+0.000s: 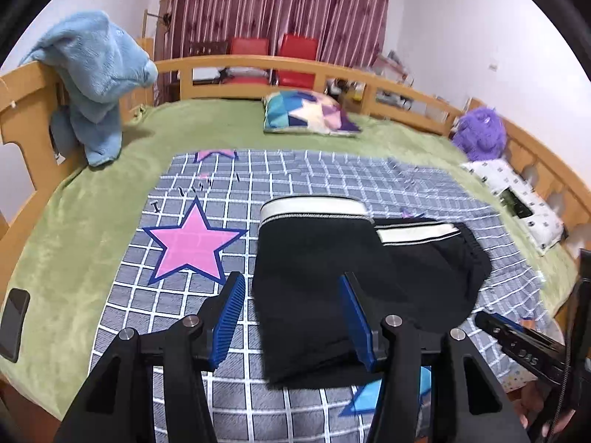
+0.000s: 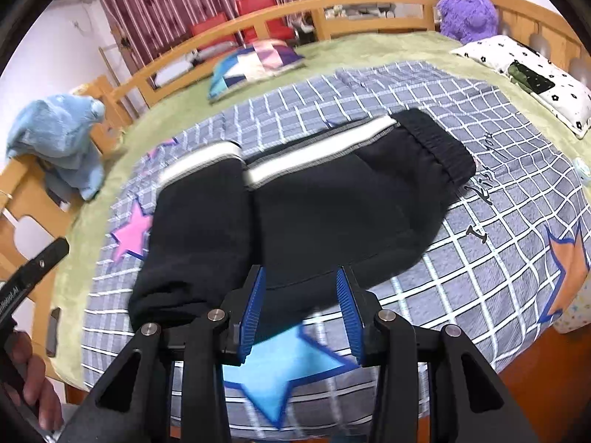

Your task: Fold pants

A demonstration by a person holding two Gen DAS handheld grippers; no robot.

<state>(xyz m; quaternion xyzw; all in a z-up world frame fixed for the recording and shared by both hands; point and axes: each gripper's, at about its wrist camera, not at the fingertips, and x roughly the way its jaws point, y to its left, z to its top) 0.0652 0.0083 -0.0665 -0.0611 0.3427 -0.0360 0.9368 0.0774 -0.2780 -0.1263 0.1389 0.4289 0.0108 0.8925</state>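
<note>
Black pants (image 1: 314, 258) with a white side stripe lie folded on a grey checked blanket (image 1: 288, 173) printed with stars. One folded leg part rests over the left half, and the elastic waistband (image 2: 439, 147) points to the right. My left gripper (image 1: 291, 278) hovers over the near edge of the pants, its blue pads apart and nothing pinched between them. My right gripper (image 2: 301, 272) stands open above the near edge of the pants (image 2: 332, 199), clear of the cloth. Each gripper shows at the edge of the other's view, with a hand (image 2: 29, 380) behind one.
The blanket lies on a green bedspread (image 1: 92, 221) inside a wooden bed rail (image 1: 258, 62). A blue plush (image 1: 96, 74) hangs on the left rail. A purple plush (image 2: 465, 7), a white pillow (image 2: 535, 74) and a patterned cushion (image 1: 310, 112) lie farther back. A phone (image 1: 13, 317) sits at the left edge.
</note>
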